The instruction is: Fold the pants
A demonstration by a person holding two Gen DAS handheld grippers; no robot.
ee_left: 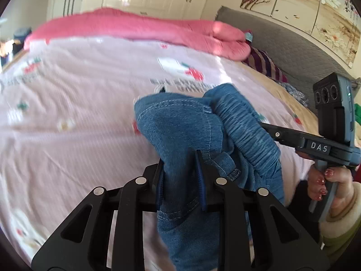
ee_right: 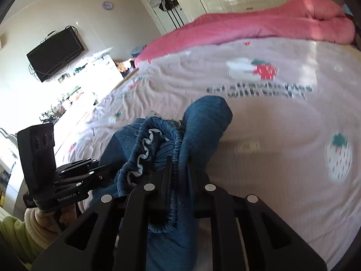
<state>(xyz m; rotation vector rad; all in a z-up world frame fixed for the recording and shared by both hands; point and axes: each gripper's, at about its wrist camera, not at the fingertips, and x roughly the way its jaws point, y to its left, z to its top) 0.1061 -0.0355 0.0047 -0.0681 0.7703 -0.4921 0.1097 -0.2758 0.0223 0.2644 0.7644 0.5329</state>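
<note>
The blue denim pants hang bunched in the air above the bed, held by both grippers. My left gripper is shut on a fold of the denim near a stitched seam. My right gripper is shut on the elastic waistband, whose white lining shows. In the left wrist view the right gripper reaches in from the right, its tips hidden in the ribbed waistband. In the right wrist view the left gripper comes in from the left, its tips hidden by the cloth. The legs hang below, out of sight.
The bed has a pale pink sheet printed with strawberries. A rolled pink quilt lies along its far side. A grey headboard and striped pillow are at the right. A wall television and white dresser stand left.
</note>
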